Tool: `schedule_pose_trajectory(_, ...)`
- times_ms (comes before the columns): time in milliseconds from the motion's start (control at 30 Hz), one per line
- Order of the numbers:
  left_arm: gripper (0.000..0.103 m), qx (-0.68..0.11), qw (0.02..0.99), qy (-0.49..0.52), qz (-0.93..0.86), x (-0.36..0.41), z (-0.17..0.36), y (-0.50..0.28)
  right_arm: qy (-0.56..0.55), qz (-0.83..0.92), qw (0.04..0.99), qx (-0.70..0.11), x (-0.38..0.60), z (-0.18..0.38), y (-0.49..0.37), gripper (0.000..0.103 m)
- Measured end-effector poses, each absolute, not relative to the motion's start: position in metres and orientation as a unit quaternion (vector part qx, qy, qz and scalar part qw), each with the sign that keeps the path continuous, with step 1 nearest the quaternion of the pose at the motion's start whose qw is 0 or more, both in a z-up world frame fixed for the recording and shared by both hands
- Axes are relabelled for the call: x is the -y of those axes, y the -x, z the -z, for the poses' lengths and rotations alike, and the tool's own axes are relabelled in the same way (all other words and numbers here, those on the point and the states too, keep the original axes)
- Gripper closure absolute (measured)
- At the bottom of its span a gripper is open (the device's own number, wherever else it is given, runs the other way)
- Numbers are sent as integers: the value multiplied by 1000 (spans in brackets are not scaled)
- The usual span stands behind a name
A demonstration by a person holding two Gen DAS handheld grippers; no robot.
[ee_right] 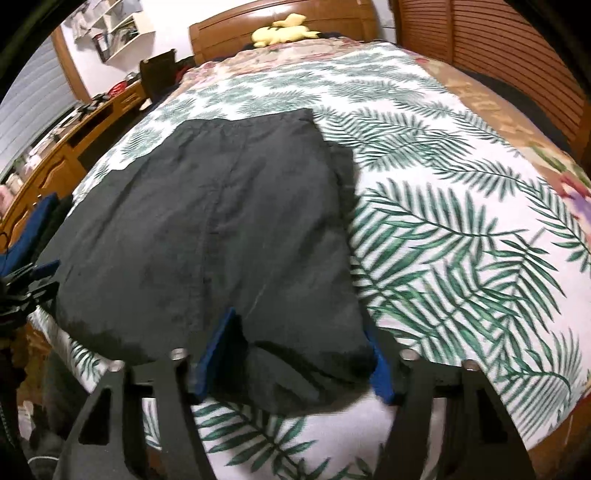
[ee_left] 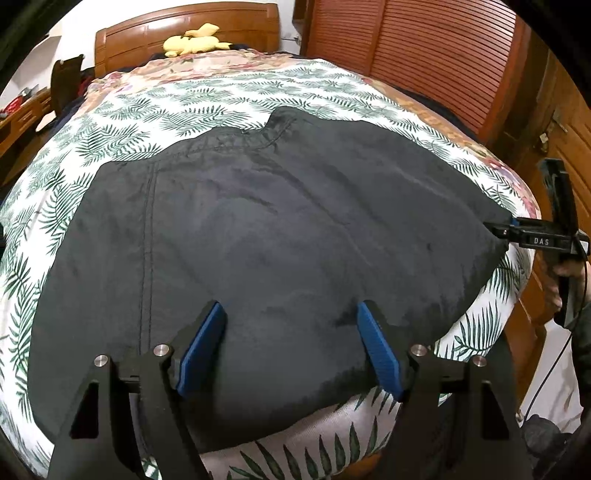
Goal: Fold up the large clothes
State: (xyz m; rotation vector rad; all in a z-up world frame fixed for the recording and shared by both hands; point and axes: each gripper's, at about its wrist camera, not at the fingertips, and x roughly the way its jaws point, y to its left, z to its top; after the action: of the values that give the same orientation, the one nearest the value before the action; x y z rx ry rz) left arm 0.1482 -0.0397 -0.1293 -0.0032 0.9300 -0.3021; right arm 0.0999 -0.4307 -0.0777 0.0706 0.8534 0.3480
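A: Where do the dark trousers [ee_left: 258, 236] lie?

B: Spread flat across the middle of the frame on the palm-leaf bedspread [ee_left: 207, 96], waistband toward the upper centre. Their lower edge hangs past the mattress edge at the bottom.

A: And the left gripper [ee_left: 291, 347]?

B: Its blue pads [ee_left: 205, 347] stand wide apart above the near edge of the cloth, gripping nothing.

A: The right gripper [ee_right: 291, 354]?

B: In the right wrist view its jaws are spread, with a bunched corner of the trousers [ee_right: 221, 229] lying between them; the cloth covers the pads' inner faces, and that view is blurred. At the right edge of the left view it [ee_left: 496, 230] meets the garment's corner.

A: Anything at the top?

B: A yellow plush toy [ee_left: 195, 41] before the wooden headboard [ee_left: 147, 35], small and indistinct.
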Motion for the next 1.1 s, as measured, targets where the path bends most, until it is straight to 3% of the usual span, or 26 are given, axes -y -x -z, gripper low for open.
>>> schedule_pose_trajectory(67,27,-443,886,3,138,40,128,-145,-28,-183,892,-413,427,78,-104,62)
schedule_pose_trajectory(167,27,-434,892,6,124,38,125,-134,-13,-197,891,-408,424,74,-111,77)
schedule_pose_trajectory(700,27,-391,914,30,106,-33,100,-79,-26,-231,930,-283,379,-7,-93,85)
schedule_pose_trajectory(1100,27,-377,920,57,87,-118,94,-64,46,-312,915,-251,230,-43,-99,89)
